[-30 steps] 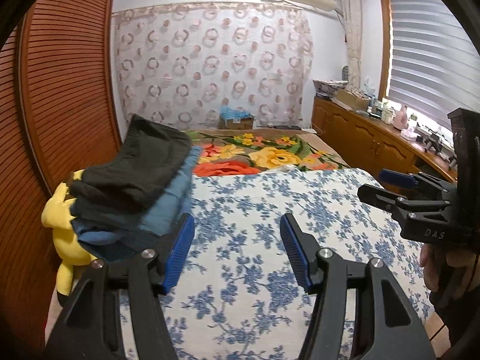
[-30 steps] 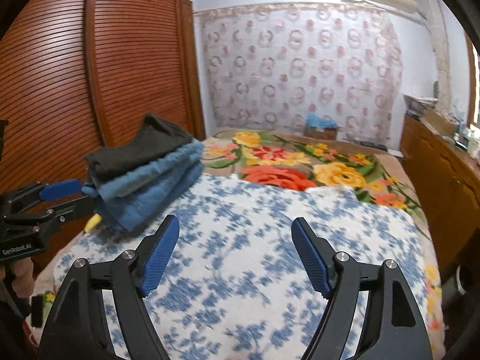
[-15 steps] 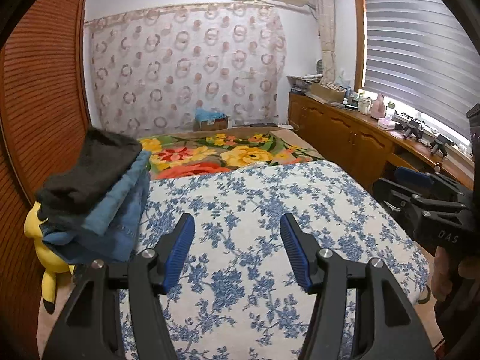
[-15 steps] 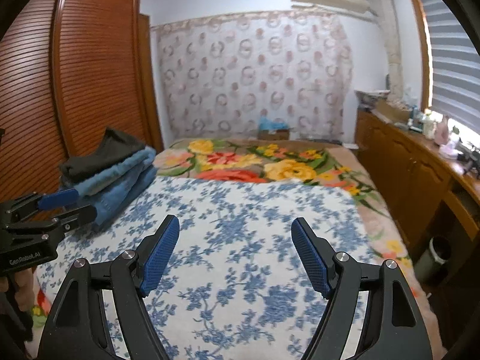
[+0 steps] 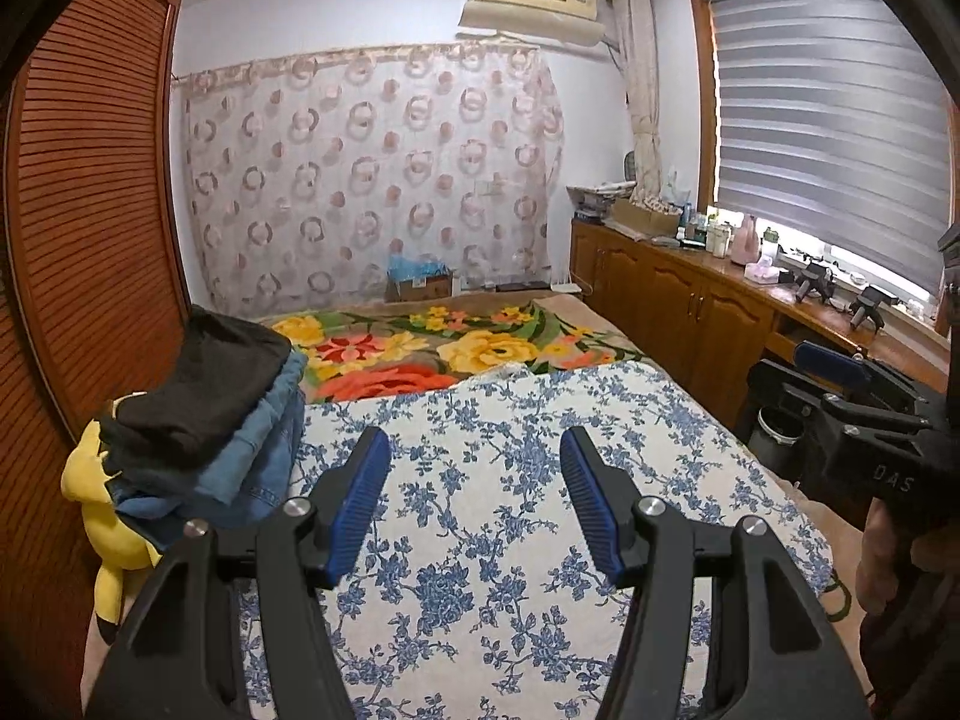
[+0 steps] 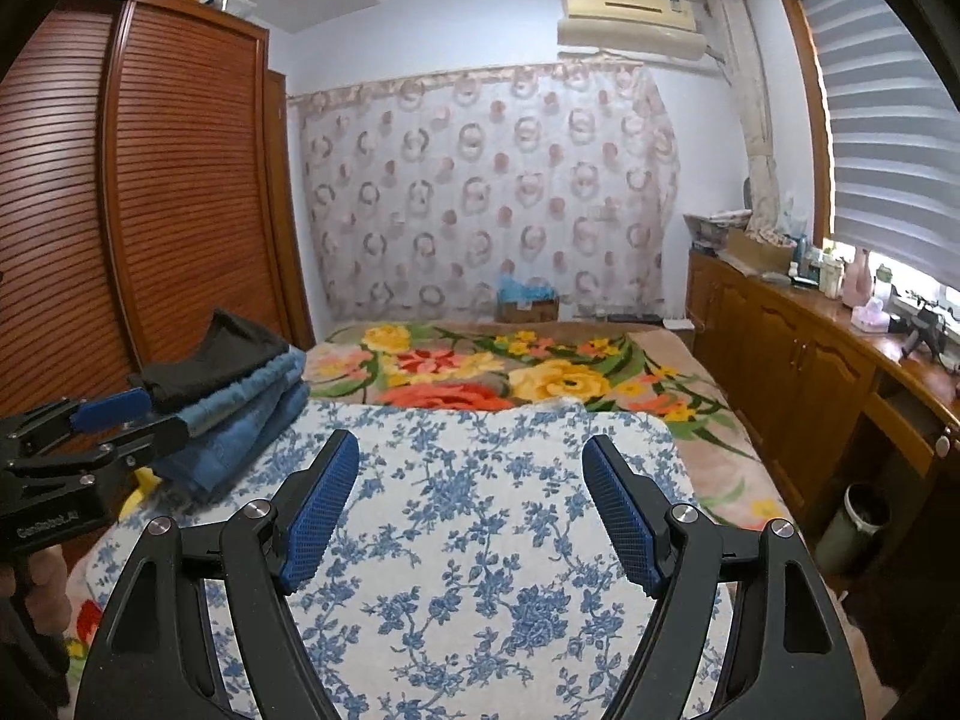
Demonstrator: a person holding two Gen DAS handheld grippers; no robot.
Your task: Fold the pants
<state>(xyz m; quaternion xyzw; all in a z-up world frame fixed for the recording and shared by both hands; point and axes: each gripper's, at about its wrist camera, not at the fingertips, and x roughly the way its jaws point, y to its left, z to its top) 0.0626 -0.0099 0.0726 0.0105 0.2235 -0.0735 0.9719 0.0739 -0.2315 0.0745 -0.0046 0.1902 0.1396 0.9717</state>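
- Right now both hand-held black two-finger grippers w/ blue ribbed pads are hovering over the bed, each pointing toward the far curtain wall.
- Left gripper [image 5: 474, 468] is standing w/ jaws apart, nothing btwn the pads; only the white bedspread w/ blue flower print [image 5: 480, 570] is showing under it.
- Right gripper [image 6: 471, 474] is gaping wider, also gripping nothing; same blue-flowered spread is lying below it.
- Right gripper is also showing at the right edge of the left-wrist view [image 5: 840, 396], a hand [image 5: 882, 558] wrapping its grip below.
- Left gripper is likewise poking in at the left edge of the right-wrist view [image 6: 114, 420], just in front of the clothes pile from that angle; can't tell if it's touching.
- Stack of folded pants [image 5: 210, 420] is sitting on the bed's left edge, next to the brown slatted wardrobe [image 5: 90, 240]: dark grey/black pair on top, blue denim pairs underneath.
- Yellow plush toy [image 5: 108, 516] is hanging off the bed side, just below and left of the stack.
- Bright floral blanket w/ yellow and red-orange blooms [image 5: 420, 354] is covering the far half of the bed, beyond the blue print.
- Wooden cabinet run [image 6: 810, 372] is lining the right wall under the striped window blind [image 6: 888, 138], its top cluttered w/ bottles and small items.
- Small grey bin [image 6: 852, 528] is standing on the floor btwn bed and cabinets.
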